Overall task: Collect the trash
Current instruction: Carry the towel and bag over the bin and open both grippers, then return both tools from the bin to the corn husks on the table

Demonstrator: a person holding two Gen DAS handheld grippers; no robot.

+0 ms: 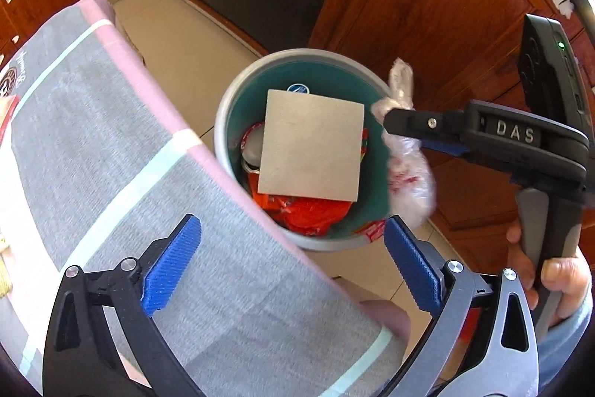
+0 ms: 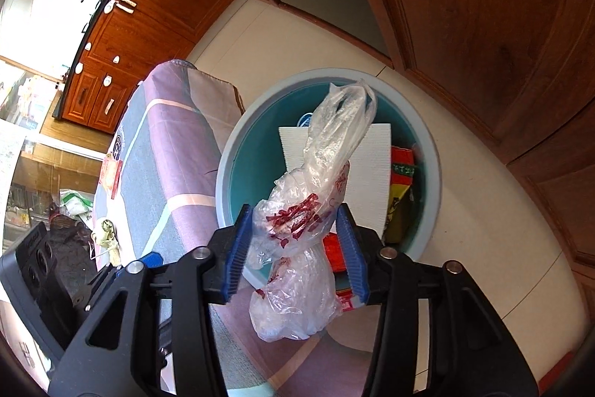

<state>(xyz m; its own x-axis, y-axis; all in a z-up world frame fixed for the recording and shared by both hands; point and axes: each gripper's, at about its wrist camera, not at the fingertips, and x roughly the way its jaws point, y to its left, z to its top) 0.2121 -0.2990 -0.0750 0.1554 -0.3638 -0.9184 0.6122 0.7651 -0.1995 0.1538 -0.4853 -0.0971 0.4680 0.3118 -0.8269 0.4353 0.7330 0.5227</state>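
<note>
Left gripper (image 1: 292, 261) spread wide, nothing between its 2 blue pads, hovering over the edge of the cloth-covered table (image 1: 111, 144) with the round bin (image 1: 223, 121) at 12 o'clock. Right gripper (image 2: 295, 250) has a crumpled clear plastic bag (image 2: 316, 196) with red print between its pads, bag touching both, above the bin's near rim; grey square board (image 1: 312, 144) lies on red wrappers (image 1: 312, 214) inside

Left hand-held gripper (image 1: 292, 257): black and grey frame arms, ribbed blue pads, silver round-head screws.
Right hand-held gripper (image 2: 293, 250): black frame, ribbed blue pads, silver screws; raised white letters "DAS" on its side; grey handle.
Sleeve (image 1: 569, 341): light blue fabric cuff.
</note>
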